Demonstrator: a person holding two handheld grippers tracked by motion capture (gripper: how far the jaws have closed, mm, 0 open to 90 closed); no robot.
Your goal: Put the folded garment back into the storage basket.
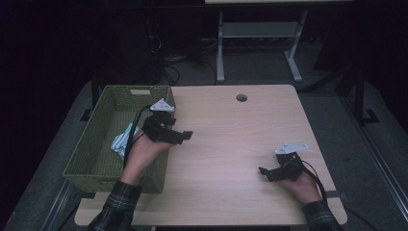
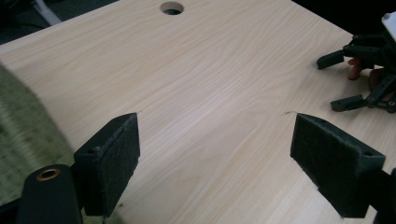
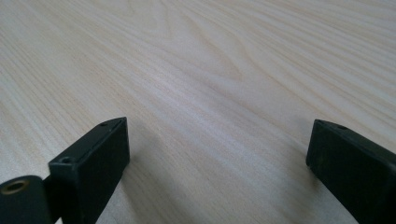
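My left gripper (image 1: 185, 136) hovers at the right rim of a green woven basket (image 1: 91, 154), pointing right over the wooden table (image 1: 226, 130). In the left gripper view its jaws (image 2: 215, 163) stand wide open with nothing between them. My right gripper (image 1: 265, 173) rests low near the table's front right, pointing left. Its jaws (image 3: 217, 158) are wide open over bare wood. The right gripper (image 2: 359, 79) also appears far off in the left gripper view. A pale, crumpled white and light-teal item (image 1: 122, 139) lies inside the basket.
A round cable hole (image 1: 241, 97) sits near the table's far edge, also visible as the hole (image 2: 172, 7) in the left gripper view. The basket's wall (image 2: 23, 135) is at that view's left. Behind the table are a white desk frame (image 1: 221, 53) and floor cables.
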